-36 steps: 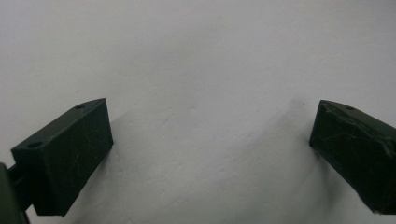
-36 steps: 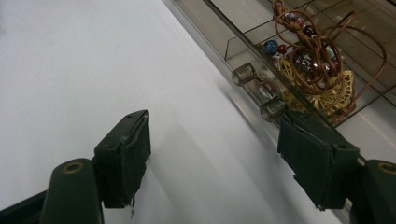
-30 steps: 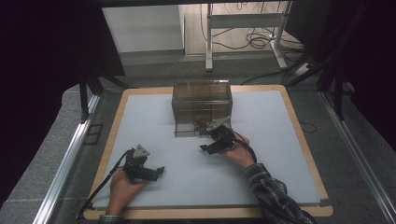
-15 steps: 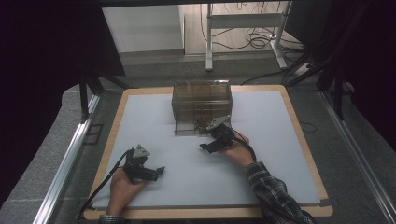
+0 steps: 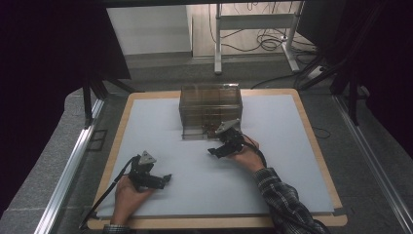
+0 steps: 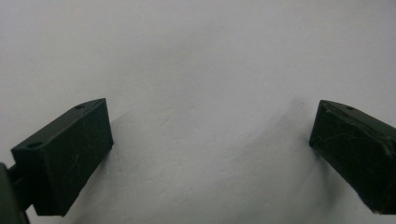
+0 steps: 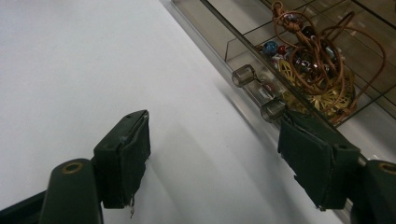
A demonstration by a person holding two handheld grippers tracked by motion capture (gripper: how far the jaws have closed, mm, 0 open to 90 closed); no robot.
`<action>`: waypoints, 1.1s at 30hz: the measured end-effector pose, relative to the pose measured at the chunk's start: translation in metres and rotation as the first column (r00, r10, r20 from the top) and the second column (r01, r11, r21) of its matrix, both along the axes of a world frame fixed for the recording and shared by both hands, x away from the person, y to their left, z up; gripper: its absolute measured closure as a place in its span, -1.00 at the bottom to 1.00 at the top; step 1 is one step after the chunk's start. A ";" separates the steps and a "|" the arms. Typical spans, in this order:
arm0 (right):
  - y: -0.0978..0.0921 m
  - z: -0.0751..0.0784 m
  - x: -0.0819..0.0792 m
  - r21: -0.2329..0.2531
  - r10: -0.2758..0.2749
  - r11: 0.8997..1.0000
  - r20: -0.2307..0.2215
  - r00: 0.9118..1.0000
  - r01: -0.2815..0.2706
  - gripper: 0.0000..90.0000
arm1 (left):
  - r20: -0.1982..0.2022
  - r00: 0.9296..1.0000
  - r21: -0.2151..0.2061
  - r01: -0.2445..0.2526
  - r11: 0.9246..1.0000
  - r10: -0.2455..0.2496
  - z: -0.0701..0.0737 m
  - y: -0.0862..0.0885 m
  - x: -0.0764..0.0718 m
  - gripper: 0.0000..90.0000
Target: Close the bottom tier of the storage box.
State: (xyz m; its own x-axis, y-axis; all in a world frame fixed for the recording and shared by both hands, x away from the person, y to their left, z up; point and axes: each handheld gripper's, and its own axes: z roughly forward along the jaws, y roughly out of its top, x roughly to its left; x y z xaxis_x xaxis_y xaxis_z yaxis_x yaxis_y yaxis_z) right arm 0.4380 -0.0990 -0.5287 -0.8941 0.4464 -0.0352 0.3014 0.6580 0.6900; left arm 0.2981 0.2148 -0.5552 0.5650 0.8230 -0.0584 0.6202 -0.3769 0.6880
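Note:
A smoky clear drawer box (image 5: 210, 105) stands at the back middle of the white mat (image 5: 282, 165). Its bottom drawer (image 7: 203, 28) is pulled out a little and holds tangled copper-cord jewelry (image 7: 317, 60) with beads and a gold pendant. Two small clear knobs (image 7: 243, 75) stick out of the drawer front. My right gripper (image 5: 216, 150) (image 7: 215, 154) is open just in front of the drawer, its right jaw close beside the nearer knob (image 7: 273, 111), holding nothing. At the near left, my left gripper (image 5: 165, 179) (image 6: 210, 154) lies open on bare mat.
The mat lies on a wooden board (image 5: 319, 161) with a metal rail (image 5: 73, 165) along its left side. Behind the table stand a white frame (image 5: 253, 22) and cables on the floor (image 5: 272, 44).
The right gripper has edged slightly left along the drawer front. The left gripper has stayed put.

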 end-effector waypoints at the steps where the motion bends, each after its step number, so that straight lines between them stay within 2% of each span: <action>1: 0.000 0.000 0.000 0.000 0.000 1.000 0.001 1.000 0.000 -0.45 | 0.000 1.000 0.000 0.000 1.000 0.000 0.000 0.000 0.000 -1.00; 15: 0.001 0.001 0.008 0.017 -0.016 1.000 -0.014 1.000 0.016 -0.48 | 0.000 1.000 0.000 0.000 1.000 0.000 0.000 0.000 0.000 -1.00; 33: 0.005 0.001 0.019 0.010 -0.036 0.999 -0.007 0.999 0.036 -0.48 | 0.000 1.000 0.000 0.000 1.000 0.000 0.000 0.000 0.000 -1.00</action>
State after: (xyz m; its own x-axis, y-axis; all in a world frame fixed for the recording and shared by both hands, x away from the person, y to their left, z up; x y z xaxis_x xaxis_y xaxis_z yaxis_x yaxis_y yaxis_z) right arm 0.4568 -0.0936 -0.5274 -0.8778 0.4785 -0.0243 0.3296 0.6400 0.6941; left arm 0.2981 0.2147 -0.5552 0.5648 0.8232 -0.0583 0.6203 -0.3769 0.6879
